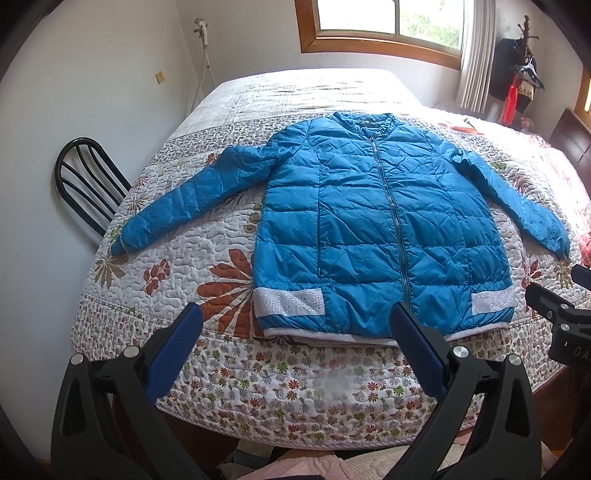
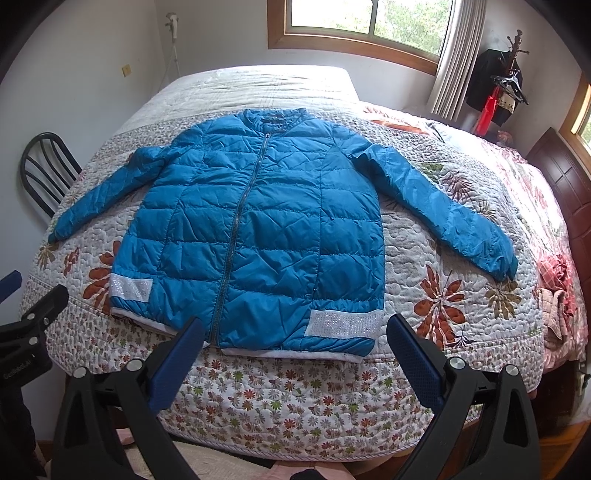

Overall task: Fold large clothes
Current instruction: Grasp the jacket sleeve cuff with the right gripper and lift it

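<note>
A blue jacket (image 1: 380,236) lies flat and face up on the bed (image 1: 236,391), zipped shut, collar toward the window (image 1: 388,26) and hem along the bed's near edge. Its 2 sleeves are spread out and angled down from the shoulders, 1 toward the chair (image 1: 86,181) and 1 toward the bed's far side. A white sparkly band (image 1: 286,301) sits at each lower corner of the jacket, just above the white hem trim. The left gripper (image 1: 295,317) hovers near the hem, apart from the fabric, its blue-padded fingers (image 1: 177,350) spread wide with nothing between them. The right gripper (image 2: 295,328) hangs beside it, also near the hem and clear of the cloth, fingers (image 2: 417,354) likewise wide apart and empty. The chair stands beside the bed by the wall. A coat rack (image 2: 509,81) with dark and red clothes stands in the corner past the window's curtain (image 2: 458,55).
</note>
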Motion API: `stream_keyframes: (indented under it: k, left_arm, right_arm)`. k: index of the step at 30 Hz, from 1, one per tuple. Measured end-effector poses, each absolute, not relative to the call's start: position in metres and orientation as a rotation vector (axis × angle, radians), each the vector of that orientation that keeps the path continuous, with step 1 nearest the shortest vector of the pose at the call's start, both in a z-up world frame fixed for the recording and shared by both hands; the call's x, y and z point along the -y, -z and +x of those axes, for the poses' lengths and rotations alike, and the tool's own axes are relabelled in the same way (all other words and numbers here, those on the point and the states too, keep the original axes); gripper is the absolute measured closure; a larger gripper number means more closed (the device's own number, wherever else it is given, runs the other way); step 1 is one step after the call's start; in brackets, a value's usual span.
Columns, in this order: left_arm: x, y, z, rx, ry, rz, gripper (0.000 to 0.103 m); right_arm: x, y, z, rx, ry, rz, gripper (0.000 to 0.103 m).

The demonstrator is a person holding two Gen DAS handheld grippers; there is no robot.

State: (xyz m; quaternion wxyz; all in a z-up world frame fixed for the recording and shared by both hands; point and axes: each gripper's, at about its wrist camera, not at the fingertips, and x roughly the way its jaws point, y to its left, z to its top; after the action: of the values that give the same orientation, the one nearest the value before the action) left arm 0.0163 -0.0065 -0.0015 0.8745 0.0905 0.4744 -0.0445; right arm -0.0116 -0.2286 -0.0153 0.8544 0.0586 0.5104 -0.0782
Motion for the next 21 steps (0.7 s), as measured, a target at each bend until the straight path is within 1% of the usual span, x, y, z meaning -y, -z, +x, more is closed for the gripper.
stream_keyframes:
  k: [6,10,13,18,21]
  left_arm:
    - [0.011,0.014,0.035,-1.033,0.129,0.156,0.003]
    - [0.030,0.022,0.057,-1.038,0.172,0.169,0.003]
    - [0.055,0.024,0.078,-1.016,0.200,0.199,0.003]
    - [0.107,0.024,0.128,-0.916,0.268,0.132,0.003]
    - [0.151,0.024,0.163,-0.873,0.315,0.143,0.003]
  right_arm:
    - [0.253,0.036,0.004,-1.127,0.137,0.212,0.004]
    - [0.289,0.055,0.019,-1.151,0.164,0.271,0.004]
    - [0.333,0.063,0.024,-1.090,0.194,0.378,0.004]
    - [0.435,0.077,0.029,-0.995,0.360,0.526,0.004]
    - [0.499,0.084,0.027,-0.968,0.505,0.545,0.004]
